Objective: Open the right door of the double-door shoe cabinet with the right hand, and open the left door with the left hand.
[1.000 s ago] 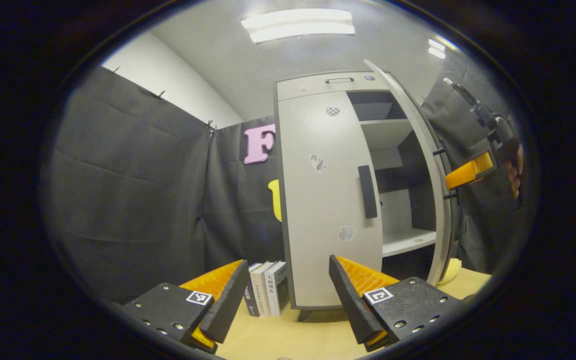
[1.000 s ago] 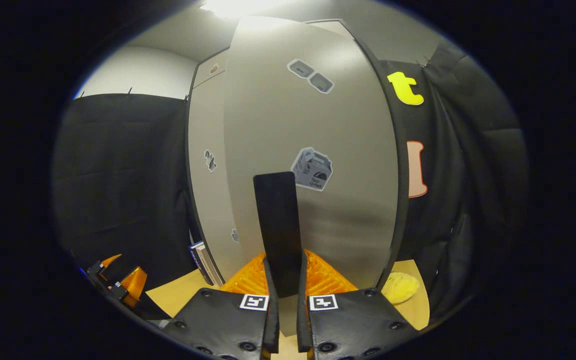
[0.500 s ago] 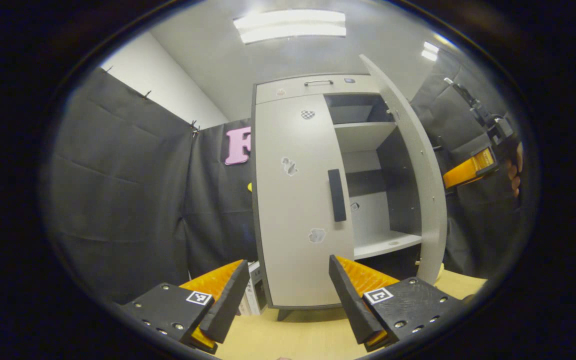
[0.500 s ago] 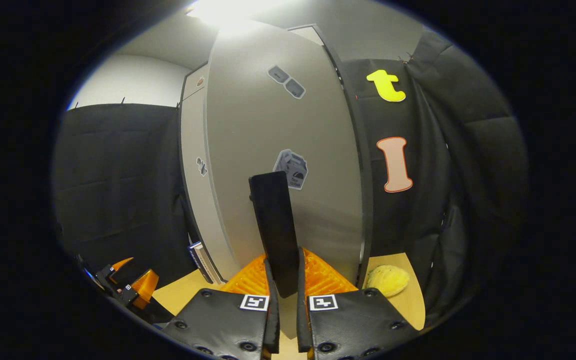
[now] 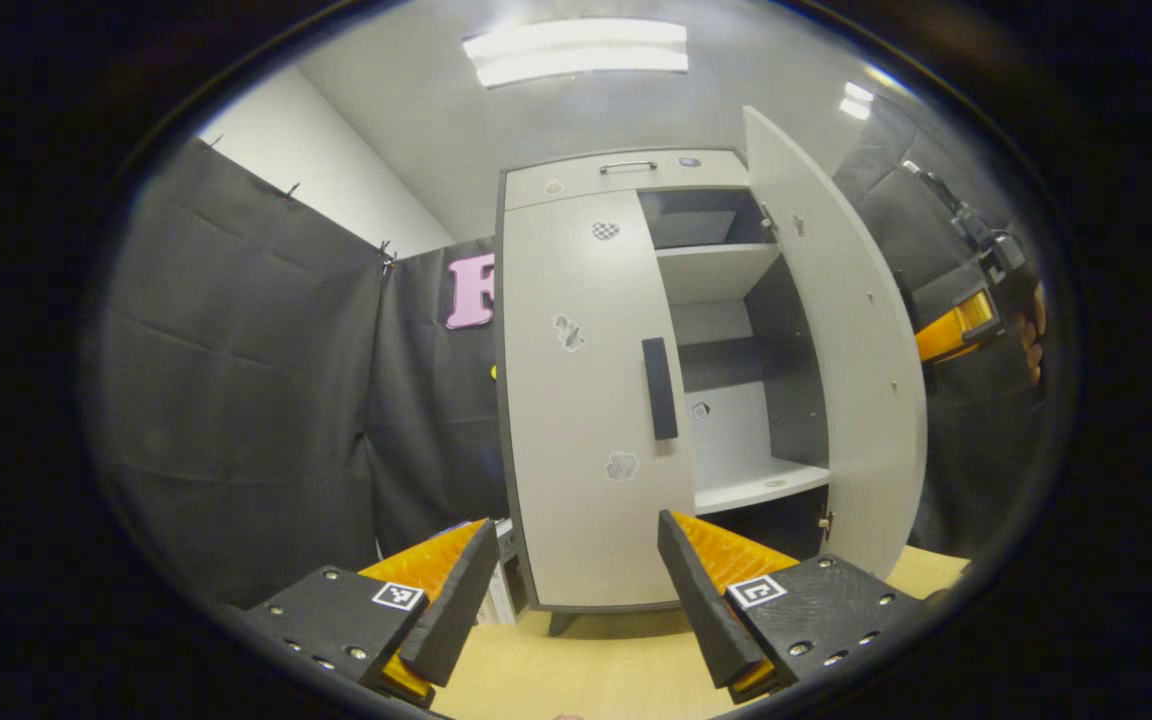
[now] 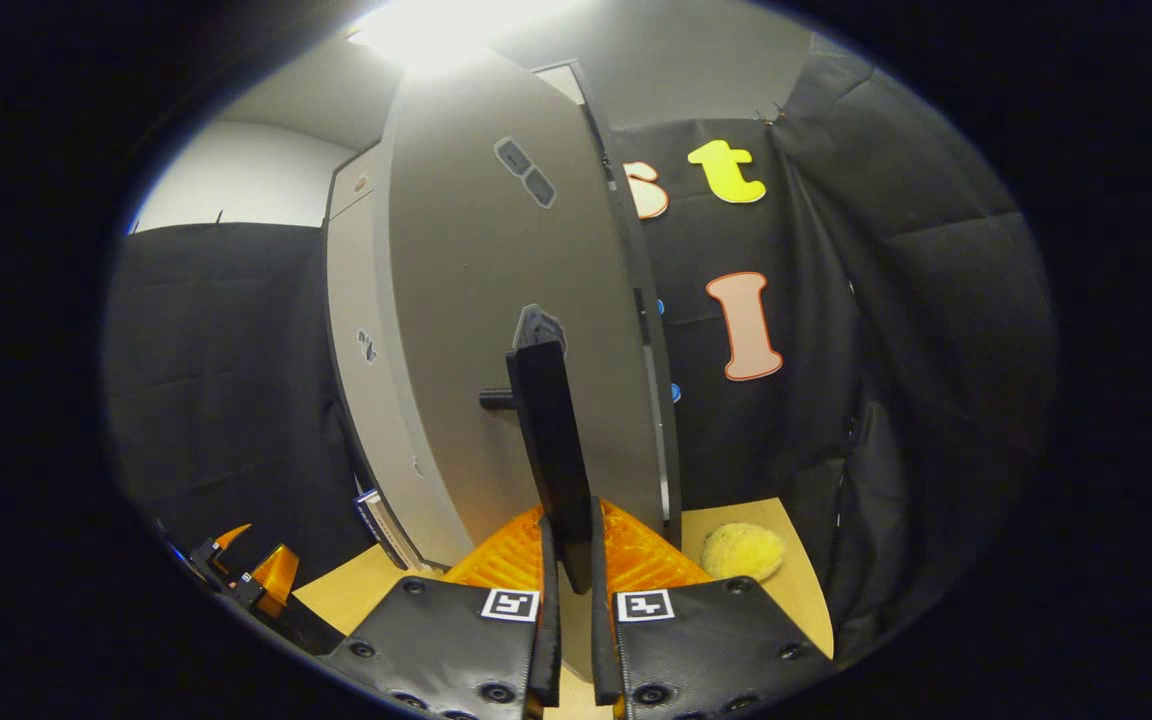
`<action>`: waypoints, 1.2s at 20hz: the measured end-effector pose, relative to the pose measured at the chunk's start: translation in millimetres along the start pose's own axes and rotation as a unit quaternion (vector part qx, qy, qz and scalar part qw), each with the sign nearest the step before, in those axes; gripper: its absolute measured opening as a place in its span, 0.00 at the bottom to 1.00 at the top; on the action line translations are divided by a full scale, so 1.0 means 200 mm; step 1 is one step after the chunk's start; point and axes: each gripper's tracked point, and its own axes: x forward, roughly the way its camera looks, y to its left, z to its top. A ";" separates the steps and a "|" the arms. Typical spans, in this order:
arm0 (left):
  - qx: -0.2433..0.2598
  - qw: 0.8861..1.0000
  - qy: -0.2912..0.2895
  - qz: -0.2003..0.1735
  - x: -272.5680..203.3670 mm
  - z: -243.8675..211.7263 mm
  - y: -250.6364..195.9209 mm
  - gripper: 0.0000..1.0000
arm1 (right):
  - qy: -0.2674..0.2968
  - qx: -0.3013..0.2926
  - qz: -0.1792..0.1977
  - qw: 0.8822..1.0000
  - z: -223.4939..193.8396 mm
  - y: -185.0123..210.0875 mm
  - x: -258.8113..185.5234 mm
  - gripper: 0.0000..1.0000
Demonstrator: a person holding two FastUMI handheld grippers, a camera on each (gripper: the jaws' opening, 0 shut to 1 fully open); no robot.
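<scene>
Grey double-door shoe cabinet stands upright on a pale wooden table, against black cloth walls. In the left gripper view, small books stand at the cabinet's lower left corner. The left door is closed flat; it is light grey with a few small stickers and a dark vertical bar handle near its inner edge. To the right of it the cabinet's inside is exposed, with pale shelves and a dark back. The right door is swung wide open, its inner face showing. A drawer front with a metal pull runs across the top. The left gripper hovers near, in front of the closed door, its fingers spread apart and holding nothing. Far right, a hand holds the other gripper beyond the open door.

In the right gripper view, the right gripper pinches the dark handle of the right door between both fingers. A yellow fuzzy object lies on the table, right of the door.
</scene>
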 end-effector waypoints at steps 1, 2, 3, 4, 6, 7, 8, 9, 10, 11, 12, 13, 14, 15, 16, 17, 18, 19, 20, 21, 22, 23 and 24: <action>0.001 1.000 -0.001 -0.001 -0.01 0.00 -0.01 0.94 | -0.004 0.004 -0.010 1.000 0.00 -0.02 -0.01 0.14; 0.001 1.000 -0.001 -0.002 -0.01 0.01 -0.02 0.94 | -0.010 0.004 -0.022 1.000 0.02 -0.05 -0.04 0.15; 0.000 1.000 -0.001 -0.005 -0.01 0.02 -0.03 0.94 | -0.014 -0.001 -0.041 0.999 0.02 -0.10 0.02 0.10; -0.003 1.000 -0.001 -0.007 -0.02 0.02 -0.04 0.94 | -0.018 -0.005 -0.058 0.998 0.03 -0.15 0.00 0.05; -0.004 1.000 0.003 -0.012 -0.03 0.01 -0.07 0.94 | -0.017 -0.001 -0.055 0.998 0.03 -0.18 0.00 0.05; -0.002 1.000 0.004 -0.012 -0.03 0.01 -0.07 0.94 | -0.014 0.007 -0.045 0.999 0.02 -0.15 -0.01 0.00; 0.000 1.000 0.004 -0.013 -0.04 0.02 -0.08 0.94 | -0.015 0.002 -0.047 0.999 0.02 -0.16 -0.01 0.09; 0.001 1.000 0.003 -0.013 -0.05 0.03 -0.08 0.94 | -0.017 -0.007 -0.051 0.999 0.03 -0.18 0.00 0.10; 0.000 1.000 0.003 -0.013 -0.06 0.04 -0.09 0.94 | -0.018 -0.010 -0.051 0.998 0.03 -0.18 -0.01 0.09; -0.001 1.000 0.002 -0.013 -0.06 0.06 -0.09 0.94 | -0.021 -0.010 -0.052 0.998 0.03 -0.19 -0.02 0.08; -0.002 1.000 0.002 -0.014 -0.06 0.06 -0.09 0.94 | -0.023 -0.007 -0.051 0.998 0.03 -0.19 -0.04 0.08; -0.004 1.000 0.002 -0.014 -0.06 0.07 -0.09 0.94 | -0.024 0.001 -0.045 0.999 0.03 -0.18 -0.05 0.08; -0.006 1.000 0.004 -0.015 -0.06 0.08 -0.09 0.94 | -0.024 0.008 -0.044 0.999 0.03 -0.18 -0.08 0.09; -0.010 1.000 0.007 -0.018 -0.07 0.08 -0.10 0.94 | -0.023 0.013 -0.044 0.999 0.02 -0.18 -0.11 0.06; -0.015 1.000 0.010 -0.021 -0.08 0.09 -0.12 0.94 | -0.023 0.015 -0.052 0.998 0.00 -0.20 -0.14 0.10; -0.020 0.999 0.013 -0.023 -0.08 0.10 -0.13 0.94 | -0.026 0.010 -0.065 0.997 0.01 -0.26 -0.18 0.09; -0.025 0.999 0.014 -0.024 -0.08 0.11 -0.14 0.94 | -0.032 0.002 -0.078 0.996 0.01 -0.30 -0.22 0.08; -0.027 0.999 0.015 -0.024 -0.08 0.12 -0.14 0.94 | -0.036 -0.007 -0.093 0.995 0.01 -0.35 -0.26 0.06; -0.028 0.999 0.014 -0.027 -0.07 0.13 -0.14 0.94 | -0.041 -0.014 -0.107 0.993 0.02 -0.39 -0.31 0.03; -0.025 0.999 0.010 -0.032 -0.05 0.16 -0.15 0.94 | -0.048 -0.018 -0.110 0.993 0.04 -0.41 -0.37 0.03; -0.021 0.999 0.009 -0.037 -0.03 0.18 -0.17 0.94 | -0.055 -0.020 -0.114 0.992 0.04 -0.42 -0.41 0.15; -0.018 0.999 0.009 -0.043 -0.01 0.20 -0.18 0.94 | -0.064 -0.023 -0.120 0.990 0.05 -0.45 -0.45 0.29; -0.014 0.999 0.010 -0.047 0.01 0.21 -0.19 0.94 | -0.073 -0.028 -0.132 0.988 0.06 -0.48 -0.50 0.50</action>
